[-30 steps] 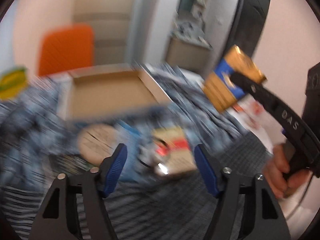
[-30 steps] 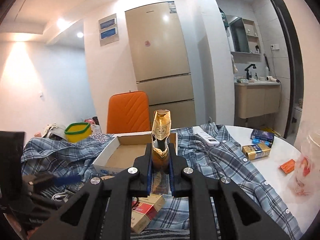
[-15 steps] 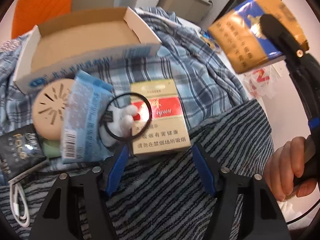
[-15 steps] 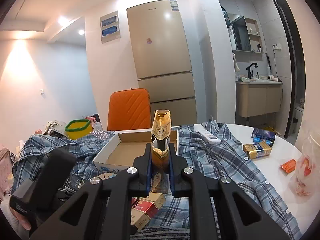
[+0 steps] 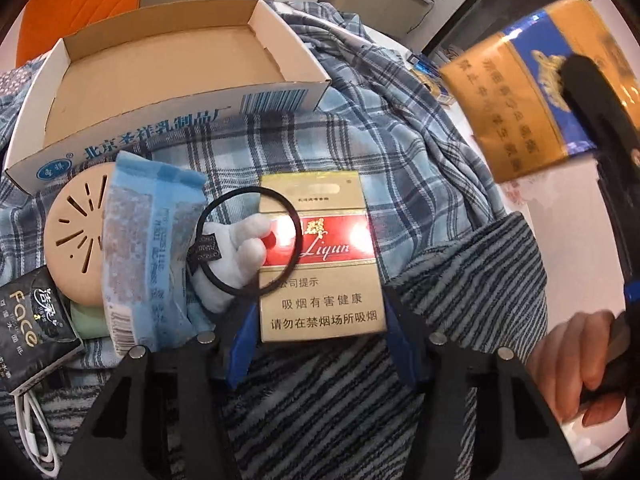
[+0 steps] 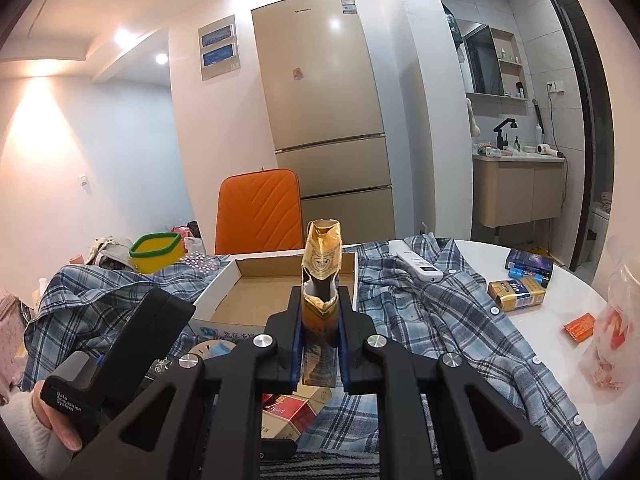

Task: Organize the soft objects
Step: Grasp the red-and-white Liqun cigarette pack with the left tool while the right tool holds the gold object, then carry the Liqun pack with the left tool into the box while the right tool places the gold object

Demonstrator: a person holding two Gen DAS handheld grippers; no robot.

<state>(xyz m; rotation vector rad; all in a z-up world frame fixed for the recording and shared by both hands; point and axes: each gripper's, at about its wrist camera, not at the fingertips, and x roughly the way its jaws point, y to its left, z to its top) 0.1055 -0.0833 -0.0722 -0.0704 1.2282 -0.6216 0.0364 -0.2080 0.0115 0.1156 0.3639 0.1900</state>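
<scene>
Blue pads on our left gripper (image 5: 318, 344) stand either side of the near end of a gold-and-red cigarette pack (image 5: 320, 256), and the jaws are closing; we see slim gaps on both sides, so the pads do not yet press on it. The pack lies flat, partly on a grey striped cloth (image 5: 460, 292) and partly on a blue plaid shirt (image 5: 400, 140). Across its left edge rests a black hair tie (image 5: 248, 242) with a small white plush piece (image 5: 236, 256) through it. Left of that lie a light blue packet (image 5: 148, 256), a round beige disc (image 5: 74, 232) under it, a black tissue pack (image 5: 32, 328) and a white cable (image 5: 34, 436). Beyond these sits an open cardboard tray (image 5: 168, 64), bare inside.

Our right gripper (image 6: 320, 344) is clamped tight on a gold soft cigarette pack (image 6: 322, 276), held in the air above the shirt with its torn top upward. Farther on the white table (image 6: 560, 308) we see another gold pack (image 6: 516, 296), a white remote (image 6: 416, 266) and, behind the tray, an orange chair (image 6: 260, 212).
</scene>
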